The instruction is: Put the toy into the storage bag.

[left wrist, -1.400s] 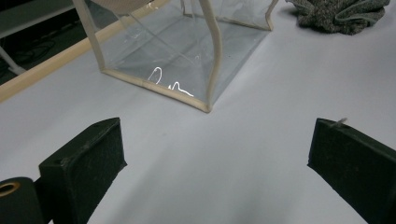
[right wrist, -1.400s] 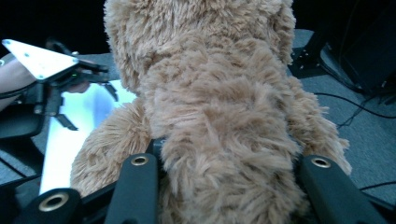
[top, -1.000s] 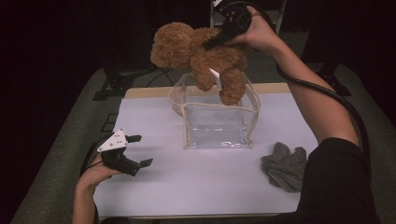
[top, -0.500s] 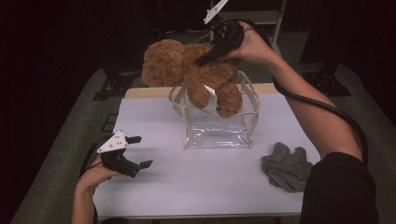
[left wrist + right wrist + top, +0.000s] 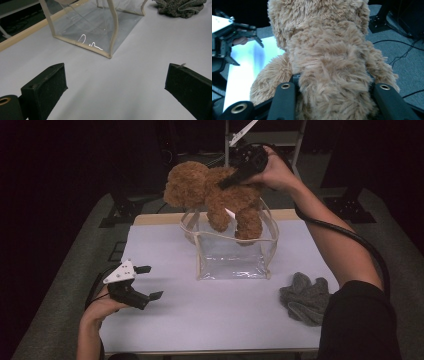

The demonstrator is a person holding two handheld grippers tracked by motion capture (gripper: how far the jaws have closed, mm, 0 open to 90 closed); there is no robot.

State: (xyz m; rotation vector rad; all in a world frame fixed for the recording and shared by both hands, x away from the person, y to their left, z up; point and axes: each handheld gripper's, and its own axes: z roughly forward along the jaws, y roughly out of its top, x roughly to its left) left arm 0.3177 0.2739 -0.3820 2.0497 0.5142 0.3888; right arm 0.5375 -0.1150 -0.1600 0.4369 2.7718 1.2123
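Teddy bear: brown fluffy plush (image 5: 220,200), hanging in the air right over the open top of the clear bag, feet dipping to about rim level. Head points to the left in the high view.

Right claw: (image 5: 226,182) clamped on the bear's back; in the right gripper view both black jaws are sunk into the fur on either side of the body (image 5: 332,75).

Clear bag: see-through plastic tote with cream trim (image 5: 232,262), standing upright near the far middle of the table, handles flopped over the rim. Looks empty inside, though the glare makes it a bit hard to be sure.

Left claw: (image 5: 146,282) spread wide, nothing in it, sitting low over the near left part of the table, well apart from the bag.

Grey cloth: crumpled knit thing (image 5: 305,297) lying right of the bag.

Table: white top (image 5: 210,315).
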